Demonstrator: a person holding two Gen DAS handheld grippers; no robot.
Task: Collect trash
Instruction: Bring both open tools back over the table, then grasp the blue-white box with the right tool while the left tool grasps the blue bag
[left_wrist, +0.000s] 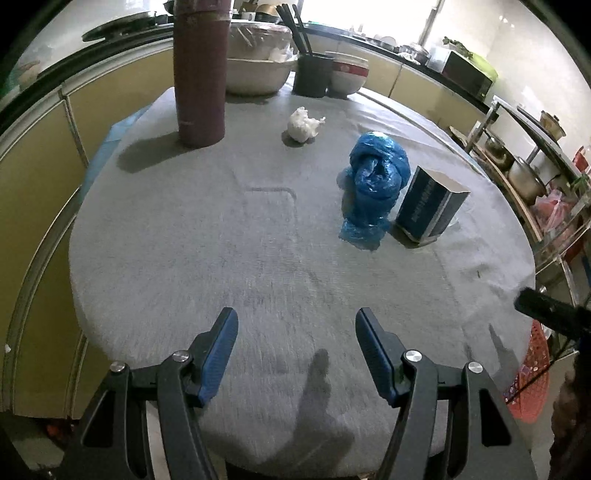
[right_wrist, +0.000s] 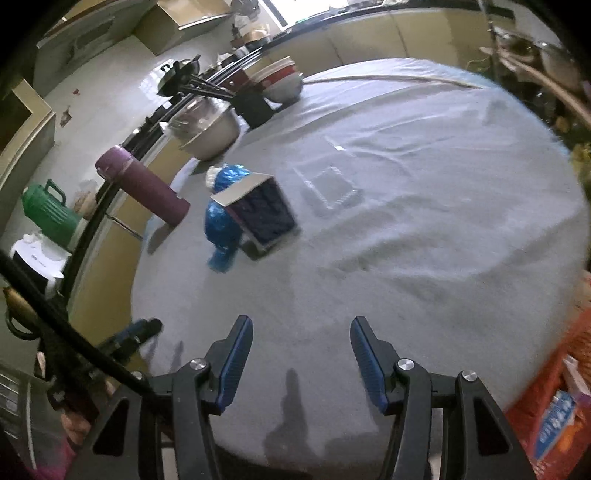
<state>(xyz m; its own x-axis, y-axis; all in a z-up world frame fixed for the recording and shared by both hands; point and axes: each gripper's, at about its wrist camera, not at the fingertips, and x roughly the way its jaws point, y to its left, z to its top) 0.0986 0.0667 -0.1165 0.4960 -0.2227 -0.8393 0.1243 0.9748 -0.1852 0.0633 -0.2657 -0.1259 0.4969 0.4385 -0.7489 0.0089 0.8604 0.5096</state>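
Note:
A knotted blue plastic bag (left_wrist: 373, 184) stands on the grey-clothed round table (left_wrist: 221, 258), touching a dark blue open-topped carton (left_wrist: 428, 206) on its right. A crumpled white paper ball (left_wrist: 303, 124) lies farther back. My left gripper (left_wrist: 297, 321) hovers open over the near edge, nothing between its fingers. In the right wrist view the blue bag (right_wrist: 225, 221) and carton (right_wrist: 258, 210) sit left of centre, with the paper ball (right_wrist: 213, 177) peeking out behind them. A clear flat plastic piece (right_wrist: 328, 186) lies to their right. My right gripper (right_wrist: 301, 325) is open and holds nothing.
A tall maroon flask (left_wrist: 199, 74) stands at the back left. Behind it are a large bowl (left_wrist: 255, 74), a dark utensil holder (left_wrist: 312, 75) and stacked bowls (left_wrist: 347, 77). An orange mesh basket (left_wrist: 528, 387) sits beside the table on the right. Yellow cabinets ring the room.

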